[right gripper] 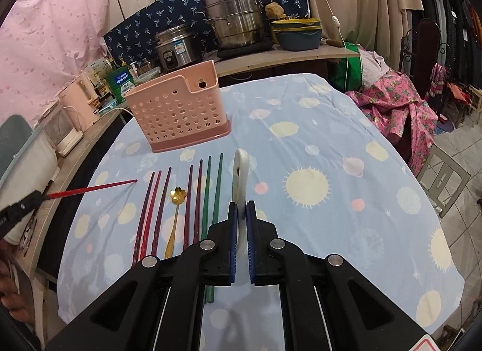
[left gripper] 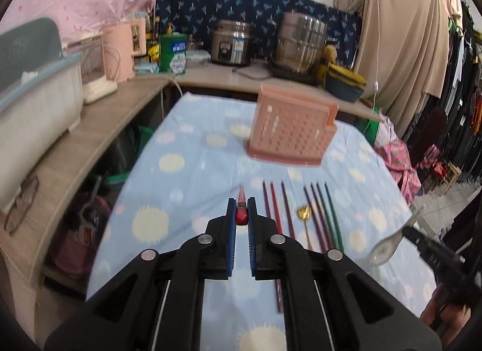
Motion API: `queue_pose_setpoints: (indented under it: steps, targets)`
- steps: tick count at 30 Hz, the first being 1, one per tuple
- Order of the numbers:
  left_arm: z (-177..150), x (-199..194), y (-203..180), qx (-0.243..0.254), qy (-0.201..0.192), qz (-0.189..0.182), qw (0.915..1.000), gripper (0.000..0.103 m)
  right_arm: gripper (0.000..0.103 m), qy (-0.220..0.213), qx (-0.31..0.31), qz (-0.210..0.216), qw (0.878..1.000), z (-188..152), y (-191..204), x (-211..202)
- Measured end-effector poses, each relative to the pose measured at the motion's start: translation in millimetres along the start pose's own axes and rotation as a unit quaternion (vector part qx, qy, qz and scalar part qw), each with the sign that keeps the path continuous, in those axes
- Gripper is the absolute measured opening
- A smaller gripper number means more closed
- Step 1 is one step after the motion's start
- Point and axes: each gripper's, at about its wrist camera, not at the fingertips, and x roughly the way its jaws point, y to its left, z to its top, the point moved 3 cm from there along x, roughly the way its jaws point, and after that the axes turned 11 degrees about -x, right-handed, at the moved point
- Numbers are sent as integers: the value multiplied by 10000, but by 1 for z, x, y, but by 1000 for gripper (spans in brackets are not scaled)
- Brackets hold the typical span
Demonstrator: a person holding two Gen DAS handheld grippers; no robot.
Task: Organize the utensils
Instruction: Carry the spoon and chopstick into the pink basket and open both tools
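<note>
My left gripper (left gripper: 242, 204) is shut on a red chopstick (left gripper: 241, 197) and holds it above the blue tablecloth (left gripper: 186, 170). In the right wrist view this chopstick (right gripper: 93, 188) sticks out level from the left gripper (right gripper: 40, 194). My right gripper (right gripper: 241, 206) is shut on a white ceramic spoon (right gripper: 241, 167), held on edge above the cloth. A pink perforated utensil holder (right gripper: 177, 112) stands upright behind them. Several dark red, purple and green chopsticks (right gripper: 192, 200) lie in a row on the cloth, with a gold spoon (right gripper: 177, 195) among them.
A wooden counter (left gripper: 90, 134) runs along the left and back. It carries a rice cooker (left gripper: 230, 46), a steel steamer pot (left gripper: 301, 46), a pink kettle (left gripper: 123, 46) and a white bin (left gripper: 33, 109). A pink cloth heap (right gripper: 397, 106) and hanging clothes are on the right.
</note>
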Motion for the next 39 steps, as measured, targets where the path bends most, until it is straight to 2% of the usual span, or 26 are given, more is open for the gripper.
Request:
queue_pose_setpoints:
  steps: [9, 15, 19, 22, 27, 31, 39]
  targets:
    - [96, -5, -26, 89, -712, -130, 9973, 7, 6, -333, -10, 80, 9994, 57, -3, 12]
    - [158, -13, -51, 126, -1184, -278, 9925, 7, 6, -694, -92, 124, 9975, 115, -3, 27]
    - [194, -17, -72, 124, -1586, -407, 9864, 7, 6, -1039, -109, 107, 9945, 158, -2, 36]
    - [217, -9, -89, 82, -1698, -548, 9839, 7, 6, -1211, -156, 95, 9925, 183, 2, 48]
    - [236, 13, -111, 163, -1908, -551, 9799, 7, 6, -1214, -201, 92, 9924, 212, 6, 78]
    - [241, 40, -115, 82, -1772, -592, 9824, 7, 6, -1055, -212, 163, 9941, 223, 9, 107]
    - [227, 89, -102, 75, -1451, -442, 9884, 7, 6, -686, -288, 202, 9970, 215, 18, 157]
